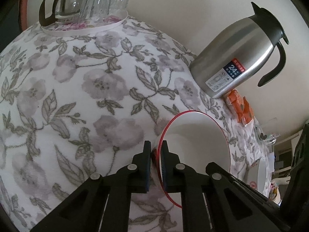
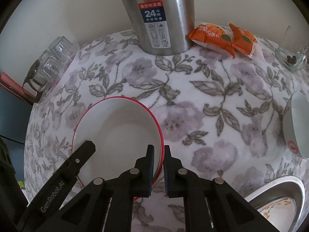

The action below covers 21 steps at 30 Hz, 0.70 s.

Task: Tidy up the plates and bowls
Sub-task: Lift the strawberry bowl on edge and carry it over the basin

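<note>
A white plate with a red rim lies on the flowered tablecloth, held from both sides. My left gripper is shut on the plate's left rim, the red edge pinched between its pads. In the right wrist view the same plate sits left of centre, and my right gripper is shut on its right rim. One finger of the left gripper shows over the plate's left edge. A white bowl with red marks stands at the table's right edge.
A steel jug stands at the back by the wall, with orange snack packets and a glass dish to its right. A tray of glasses and a glass pot is at the far left. A steel basin holds a flowered plate.
</note>
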Tool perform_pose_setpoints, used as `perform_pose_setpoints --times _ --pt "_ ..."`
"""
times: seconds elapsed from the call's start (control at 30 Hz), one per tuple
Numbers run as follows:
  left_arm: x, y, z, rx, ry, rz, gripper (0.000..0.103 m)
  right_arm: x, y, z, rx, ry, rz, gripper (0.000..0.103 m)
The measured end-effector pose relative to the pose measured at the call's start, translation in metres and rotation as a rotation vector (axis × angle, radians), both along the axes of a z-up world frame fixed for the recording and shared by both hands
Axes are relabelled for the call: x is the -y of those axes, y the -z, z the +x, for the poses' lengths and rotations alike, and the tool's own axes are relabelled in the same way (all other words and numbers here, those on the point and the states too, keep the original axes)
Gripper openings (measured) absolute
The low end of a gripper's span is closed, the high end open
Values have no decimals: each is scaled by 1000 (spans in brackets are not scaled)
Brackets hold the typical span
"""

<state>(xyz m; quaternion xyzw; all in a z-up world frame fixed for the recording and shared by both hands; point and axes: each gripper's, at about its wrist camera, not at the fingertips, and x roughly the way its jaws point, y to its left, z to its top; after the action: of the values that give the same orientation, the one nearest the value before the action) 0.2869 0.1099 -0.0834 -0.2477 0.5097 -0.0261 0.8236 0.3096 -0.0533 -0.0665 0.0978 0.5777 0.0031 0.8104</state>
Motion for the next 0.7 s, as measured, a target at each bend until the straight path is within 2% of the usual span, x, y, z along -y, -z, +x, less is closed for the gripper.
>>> perform_pose_setpoints --times 0.17,0.4,0.7 --pt "0 -16 -4 35 12 -10 9 1 -18 -6 26 -6 -2 10" --pt "-1 -55 -21 109 24 -46 9 6 -59 -25 84 -15 -2 10" --pt "13 -110 -55 207 62 -29 9 17 -114 -61 165 -24 3 11"
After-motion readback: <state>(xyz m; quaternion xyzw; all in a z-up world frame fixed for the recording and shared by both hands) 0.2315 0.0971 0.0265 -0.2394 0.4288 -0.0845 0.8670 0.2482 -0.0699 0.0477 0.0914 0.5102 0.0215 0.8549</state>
